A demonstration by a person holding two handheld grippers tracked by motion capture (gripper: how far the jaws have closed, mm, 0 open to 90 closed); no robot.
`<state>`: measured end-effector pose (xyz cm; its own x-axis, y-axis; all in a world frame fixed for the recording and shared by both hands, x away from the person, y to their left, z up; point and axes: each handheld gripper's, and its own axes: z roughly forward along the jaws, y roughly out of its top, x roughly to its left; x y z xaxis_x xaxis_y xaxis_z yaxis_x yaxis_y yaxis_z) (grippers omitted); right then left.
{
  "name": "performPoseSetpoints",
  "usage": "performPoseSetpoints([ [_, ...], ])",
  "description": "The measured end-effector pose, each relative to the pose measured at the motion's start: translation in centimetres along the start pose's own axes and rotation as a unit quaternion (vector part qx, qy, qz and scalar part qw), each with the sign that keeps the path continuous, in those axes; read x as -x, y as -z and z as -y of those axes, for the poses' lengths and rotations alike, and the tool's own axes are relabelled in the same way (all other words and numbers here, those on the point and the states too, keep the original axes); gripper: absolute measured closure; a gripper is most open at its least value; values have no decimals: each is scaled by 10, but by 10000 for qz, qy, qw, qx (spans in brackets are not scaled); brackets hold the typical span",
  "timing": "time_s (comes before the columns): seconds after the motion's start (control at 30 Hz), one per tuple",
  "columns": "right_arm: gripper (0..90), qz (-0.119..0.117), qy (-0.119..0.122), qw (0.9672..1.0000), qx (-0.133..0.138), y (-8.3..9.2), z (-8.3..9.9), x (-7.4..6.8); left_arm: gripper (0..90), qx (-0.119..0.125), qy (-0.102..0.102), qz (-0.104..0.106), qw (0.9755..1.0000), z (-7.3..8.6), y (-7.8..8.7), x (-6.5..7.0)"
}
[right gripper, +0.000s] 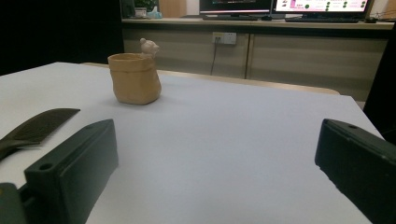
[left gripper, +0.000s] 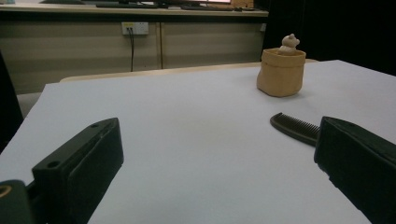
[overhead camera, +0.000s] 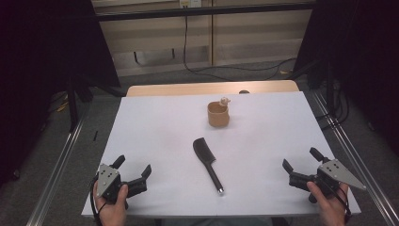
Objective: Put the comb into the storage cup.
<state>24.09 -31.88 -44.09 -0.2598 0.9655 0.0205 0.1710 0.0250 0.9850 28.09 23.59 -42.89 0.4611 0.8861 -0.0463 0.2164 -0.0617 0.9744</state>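
Two grippers wait low in the frame, left gripper (overhead camera: 133, 170) and right gripper (overhead camera: 301, 166), jaws spread wide, holding nothing. Nothing looks started. Mid-frame lies a comb (overhead camera: 207, 164); above it stands a small pot (overhead camera: 218, 114). Next move likely means reaching for the comb.

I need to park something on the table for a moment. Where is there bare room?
Most of the white table top is bare: the whole stretch left of the comb and tan pouch, and the stretch right of them up to the right gripper. Only the centre line is taken. The left gripper rests at the near left corner.
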Motion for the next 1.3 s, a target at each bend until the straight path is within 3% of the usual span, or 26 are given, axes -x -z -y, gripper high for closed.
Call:
performPoseSetpoints([
  [0.4,0,-256,-23,9996,-65,-2,-5,-14,16,30,-23,86,10000,0,1,1],
  [0.53,1,-319,103,9994,-89,-3,-9,-18,16,29,-23,72,10000,0,0,1],
  [0.8,5,-712,189,9969,-267,-8,-13,-26,16,25,-53,94,9999,0,0,1],
  [0.87,8,-986,158,9942,-396,-10,-16,-31,16,24,-58,86,9999,0,0,1],
  [1.1,7,-1161,140,9924,-370,-12,-19,-36,16,-2,-72,117,9999,0,-4,2],
  [1.3,17,-1260,36,9901,-612,-16,-21,-39,16,-7,-85,132,9999,0,-6,3],
])
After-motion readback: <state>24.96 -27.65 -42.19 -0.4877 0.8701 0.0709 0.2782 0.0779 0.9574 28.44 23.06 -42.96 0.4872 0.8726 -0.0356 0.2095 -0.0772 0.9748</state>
